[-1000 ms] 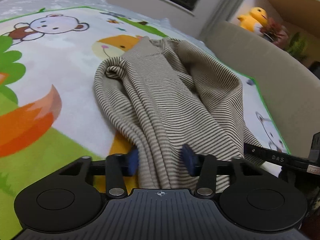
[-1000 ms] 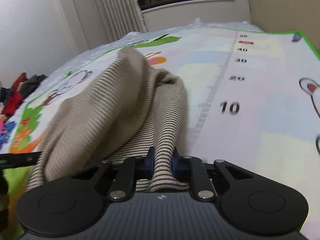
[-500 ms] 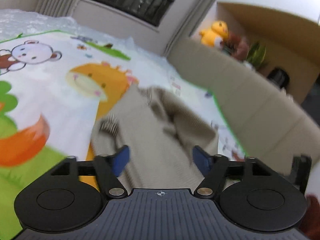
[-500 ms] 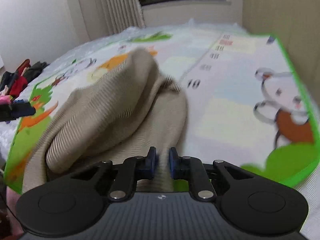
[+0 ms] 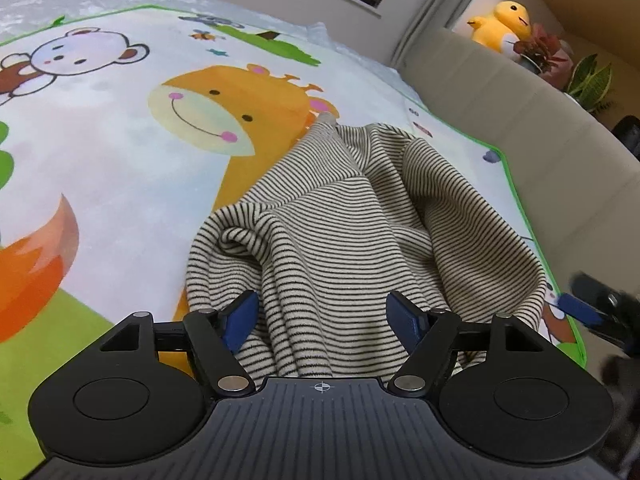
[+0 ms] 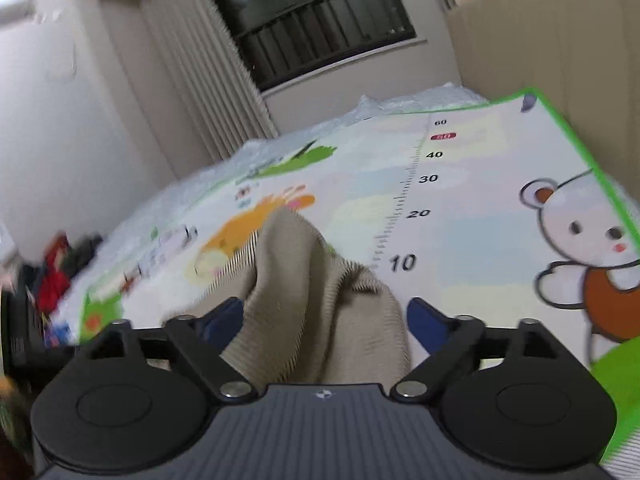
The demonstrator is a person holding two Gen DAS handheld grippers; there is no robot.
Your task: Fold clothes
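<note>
A beige garment with thin dark stripes [image 5: 360,232] lies bunched in loose folds on the cartoon play mat [image 5: 120,152]. My left gripper [image 5: 324,316] is open, its blue fingertips [image 5: 240,314] spread to either side of the cloth's near edge. In the right wrist view the same garment [image 6: 320,312] is heaped between my right gripper's spread fingers; the right gripper [image 6: 324,320] is open. The right gripper also shows at the right edge of the left wrist view [image 5: 592,312], blurred.
A beige sofa back [image 5: 540,128] runs along the mat's right side, with a yellow plush toy [image 5: 500,24] and plants on a shelf behind. A pile of dark and red clothes [image 6: 60,268] lies off the mat's left. A window and curtains stand at the far end.
My right gripper has opened and let go of the striped garment, which has dropped onto the mat. My left gripper has opened wider; both have drawn back slightly.
</note>
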